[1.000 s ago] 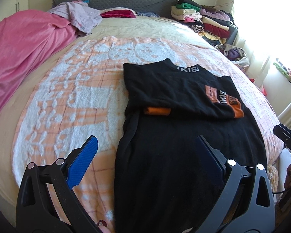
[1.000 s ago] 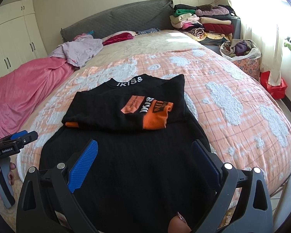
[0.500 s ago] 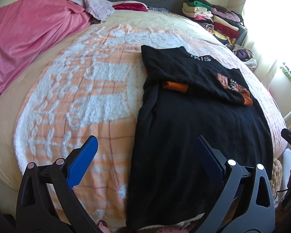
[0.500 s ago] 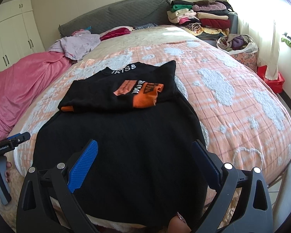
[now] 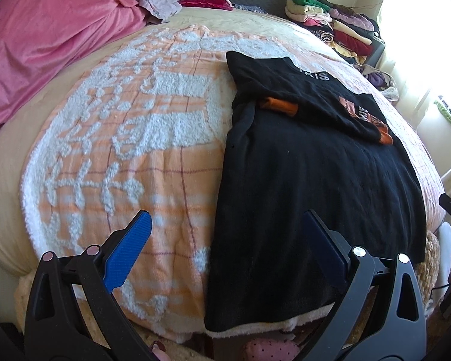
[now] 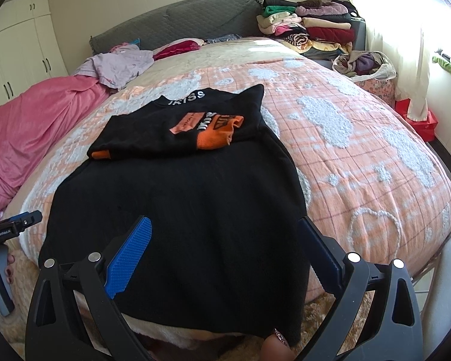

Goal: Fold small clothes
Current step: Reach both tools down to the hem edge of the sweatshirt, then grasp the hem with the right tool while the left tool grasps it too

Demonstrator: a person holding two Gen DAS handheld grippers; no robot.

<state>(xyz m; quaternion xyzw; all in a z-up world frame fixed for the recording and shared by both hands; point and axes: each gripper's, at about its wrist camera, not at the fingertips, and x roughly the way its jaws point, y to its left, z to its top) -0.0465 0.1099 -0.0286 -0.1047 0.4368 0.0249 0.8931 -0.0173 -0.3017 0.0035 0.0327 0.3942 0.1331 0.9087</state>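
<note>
Now both claws, left claw (image 5: 225, 231) and right claw (image 6: 224, 234), gape empty above the black sweater's (image 6: 177, 198) near hem on the bed (image 6: 360, 150).

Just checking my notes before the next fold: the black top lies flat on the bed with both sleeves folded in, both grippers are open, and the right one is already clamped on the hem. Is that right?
Not quite. The right gripper is not clamped on the hem; it hovers open above the black top, as the right wrist view shows. The rest stands: sleeves folded in, left gripper open, top flat on the bed.
</note>
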